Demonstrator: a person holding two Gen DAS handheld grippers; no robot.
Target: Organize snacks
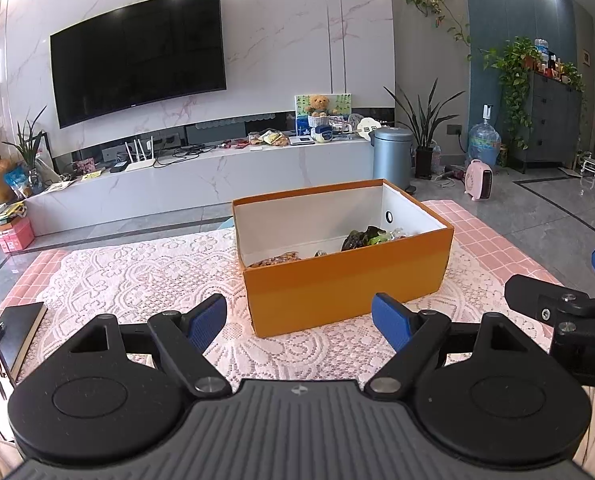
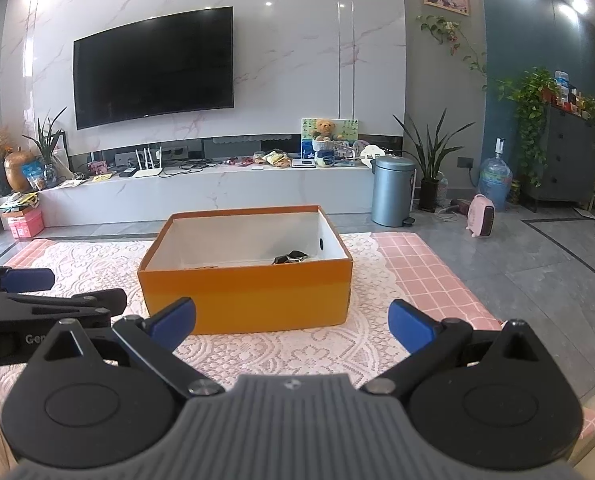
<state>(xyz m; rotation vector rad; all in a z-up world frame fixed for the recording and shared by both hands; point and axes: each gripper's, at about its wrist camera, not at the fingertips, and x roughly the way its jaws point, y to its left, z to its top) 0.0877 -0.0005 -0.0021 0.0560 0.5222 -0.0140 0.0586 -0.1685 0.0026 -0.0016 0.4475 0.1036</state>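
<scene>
An orange cardboard box [image 1: 349, 284] with a white inside stands open on the lace-covered table [image 1: 137, 276]. Inside lie a dark snack packet [image 1: 363, 238] at the right and a brownish snack bag [image 1: 275, 260] at the left. In the right wrist view the same box [image 2: 249, 296] shows the dark packet [image 2: 291, 258] just above its front wall. My left gripper [image 1: 299, 322] is open and empty, just short of the box's near corner. My right gripper [image 2: 291, 322] is open too, holding nothing, in front of the box.
A black notebook [image 1: 21, 330] lies at the table's left edge. Pink checked cloth [image 2: 425, 280] covers the table's right end. The other gripper shows at the right edge [image 1: 569, 308] of the left view. Beyond are a TV console, a grey bin [image 1: 391, 156] and a pink heater [image 1: 479, 180].
</scene>
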